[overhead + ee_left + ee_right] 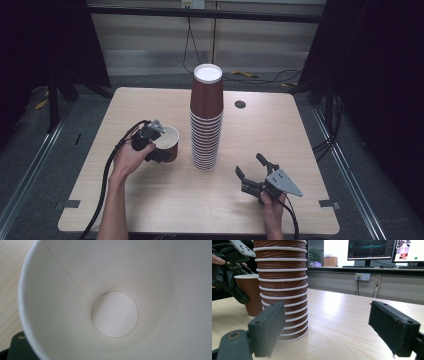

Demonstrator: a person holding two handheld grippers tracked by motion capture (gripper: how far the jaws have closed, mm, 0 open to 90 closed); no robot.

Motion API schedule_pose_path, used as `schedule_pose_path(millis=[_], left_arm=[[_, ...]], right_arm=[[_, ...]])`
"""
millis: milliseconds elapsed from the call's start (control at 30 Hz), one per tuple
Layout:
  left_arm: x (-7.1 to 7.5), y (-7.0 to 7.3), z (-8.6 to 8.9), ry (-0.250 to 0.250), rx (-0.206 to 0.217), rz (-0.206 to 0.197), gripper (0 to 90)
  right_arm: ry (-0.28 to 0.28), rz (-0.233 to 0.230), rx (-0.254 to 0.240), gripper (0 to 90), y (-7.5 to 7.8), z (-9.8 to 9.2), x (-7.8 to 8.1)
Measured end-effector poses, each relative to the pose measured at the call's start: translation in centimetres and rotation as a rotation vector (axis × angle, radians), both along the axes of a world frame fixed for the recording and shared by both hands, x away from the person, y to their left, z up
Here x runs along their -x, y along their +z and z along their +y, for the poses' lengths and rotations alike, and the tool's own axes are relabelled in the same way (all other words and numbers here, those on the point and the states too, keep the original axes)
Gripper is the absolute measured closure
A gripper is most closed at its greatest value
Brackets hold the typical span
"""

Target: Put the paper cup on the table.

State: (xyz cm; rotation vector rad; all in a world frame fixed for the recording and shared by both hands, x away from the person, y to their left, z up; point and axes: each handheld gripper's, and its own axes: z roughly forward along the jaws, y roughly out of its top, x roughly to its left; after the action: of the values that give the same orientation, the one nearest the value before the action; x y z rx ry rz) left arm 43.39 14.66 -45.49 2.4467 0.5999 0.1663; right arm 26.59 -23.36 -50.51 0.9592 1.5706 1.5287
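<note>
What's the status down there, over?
Left gripper shut on single cup, upright. Right gripper open, empty. Cup stack stands between them.

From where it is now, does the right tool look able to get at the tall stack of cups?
Probably yes. The right tool is open, with bare table between it and the stack of cups. The left tool holds a single cup on the stack's far side.

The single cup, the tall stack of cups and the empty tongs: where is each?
single cup point(169, 145), high view, its brown side wall.
stack of cups point(205, 120), high view, middle of the stack.
right tongs point(252, 167), high view, the gap midway between their open tips.
</note>
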Motion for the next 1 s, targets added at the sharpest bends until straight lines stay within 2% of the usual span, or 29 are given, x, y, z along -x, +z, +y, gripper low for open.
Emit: schedule_pose_path(millis=[33,67,100,133,167,200,267,300,333,400,567,700,867,967,1000], left_arm=[[0.0,0.1,0.2,-0.008,-0.011,-0.003,14.7],[0.1,-0.1,0.2,0.015,0.018,-0.001,14.7],[0.2,-0.2,0.4,0.018,0.023,-0.004,14.8],[0.1,-0.2,0.6,-0.005,0.009,-0.008,14.9],[0.2,-0.4,0.7,-0.001,0.016,0.002,15.2],[0.3,-0.6,0.6,0.03,0.041,0.008,15.4],[0.1,-0.9,0.8,0.007,0.015,0.009,15.4],[0.2,-1.0,0.8,0.021,0.029,0.012,15.5],[0.2,-1.1,1.0,0.011,0.02,0.013,15.5],[0.4,-1.4,1.2,0.033,0.054,0.014,15.5],[0.9,-1.8,1.9,0.062,0.088,0.017,15.5],[1.6,-1.9,2.4,0.08,0.128,0.001,15.5],[2.7,-1.9,3.1,0.134,0.193,-0.041,15.6],[3.5,-1.7,3.6,0.155,0.212,-0.079,15.6],[3.8,-1.7,3.7,0.161,0.224,-0.08,15.7]], right_arm=[[0.0,0.0,0.0,13.6,0.0,0.0,0.0],[-0.001,-0.001,0.0,13.6,0.0,0.0,0.0],[-0.001,-0.002,0.0,13.6,0.0,0.0,0.0],[-0.002,-0.001,0.0,13.6,0.0,0.0,0.0],[0.0,0.0,0.0,13.6,0.0,0.0,0.0],[0.0,0.0,0.0,13.6,0.0,0.0,0.0],[0.0,0.0,0.0,13.6,0.0,0.0,0.0],[0.0,0.0,0.0,13.6,0.0,0.0,0.0],[-0.002,-0.001,0.0,13.6,0.0,0.0,0.0],[0.0,0.0,0.0,13.6,0.0,0.0,0.0],[0.0,0.0,0.0,13.6,0.0,0.0,0.0],[0.0,0.0,0.0,13.6,0.0,0.0,0.0],[0.0,0.0,0.0,13.6,0.0,0.0,0.0],[0.0,0.0,0.0,13.6,0.0,0.0,0.0],[-0.001,-0.002,0.0,13.6,0.0,0.0,0.0]])
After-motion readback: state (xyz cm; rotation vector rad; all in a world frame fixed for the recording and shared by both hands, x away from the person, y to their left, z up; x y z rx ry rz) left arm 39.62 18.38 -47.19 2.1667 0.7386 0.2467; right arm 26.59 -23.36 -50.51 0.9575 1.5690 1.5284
